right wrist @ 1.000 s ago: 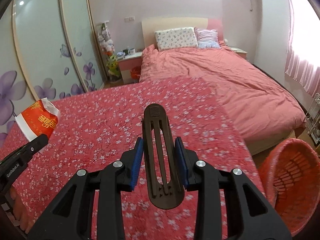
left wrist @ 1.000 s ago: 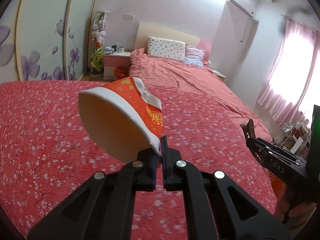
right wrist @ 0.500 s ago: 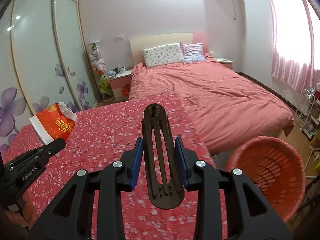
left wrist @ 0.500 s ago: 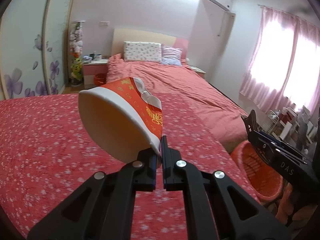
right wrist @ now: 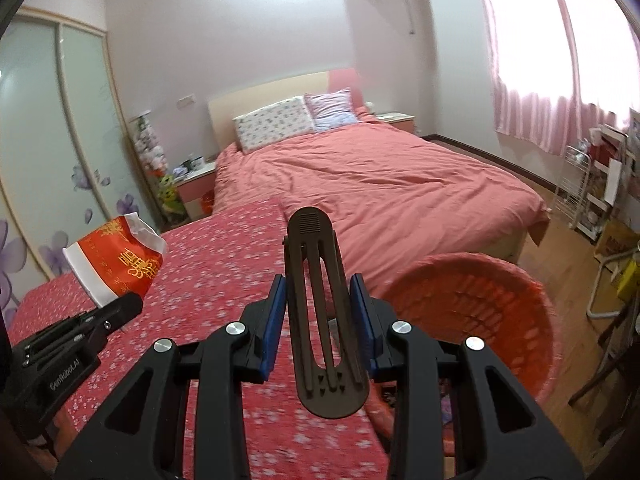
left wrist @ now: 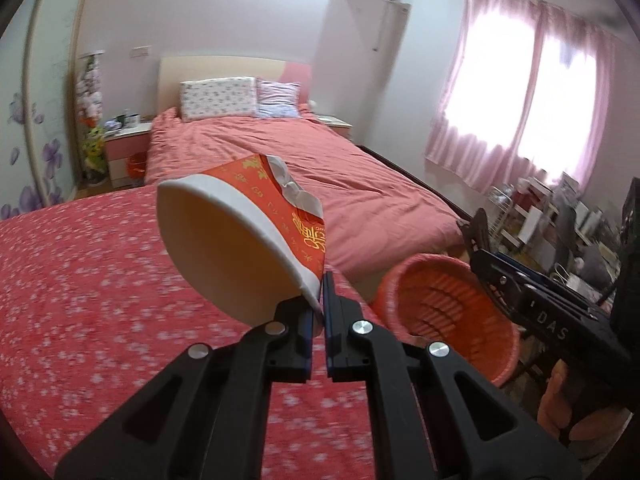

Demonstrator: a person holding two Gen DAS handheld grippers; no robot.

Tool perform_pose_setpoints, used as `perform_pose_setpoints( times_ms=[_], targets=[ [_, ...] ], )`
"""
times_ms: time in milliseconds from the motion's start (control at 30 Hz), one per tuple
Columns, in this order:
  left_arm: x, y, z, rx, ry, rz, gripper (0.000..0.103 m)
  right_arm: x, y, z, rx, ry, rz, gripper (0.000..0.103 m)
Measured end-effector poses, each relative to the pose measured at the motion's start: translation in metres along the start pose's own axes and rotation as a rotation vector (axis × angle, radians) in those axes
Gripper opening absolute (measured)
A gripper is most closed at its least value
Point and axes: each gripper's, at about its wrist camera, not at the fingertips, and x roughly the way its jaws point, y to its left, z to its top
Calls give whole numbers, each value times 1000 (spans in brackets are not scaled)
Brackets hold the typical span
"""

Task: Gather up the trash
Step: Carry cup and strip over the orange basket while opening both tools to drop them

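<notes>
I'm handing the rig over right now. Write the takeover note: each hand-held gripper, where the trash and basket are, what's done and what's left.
Left hand-held gripper: shut on the rim of the red-and-white paper cup, held in the air over the red flowered bedspread.
Right hand-held gripper: shut on the black slotted plastic clip.
Orange woven plastic basket: on the floor at the bedspread's right edge, below and ahead of both grippers.
Done: both pieces picked up.
Left: neither is in the basket yet; probably carry each over the rim and release.

Pink-walled bedroom, coral-covered bed (right wrist: 384, 184), bright pink-curtained window (left wrist: 532, 104), floral sliding wardrobe (right wrist: 60, 152).
</notes>
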Motion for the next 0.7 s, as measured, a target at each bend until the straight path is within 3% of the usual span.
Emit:
perform_pose_setpoints(
  times_ms=[400,700],
  targets=[
    [40,-90,-15,88,56,-128,5,-2,-69,-8,102,-7,-75,33],
    [77,-136,-25,128,118,-217,5,9,-111,-15,167,11,-106,33]
  ],
)
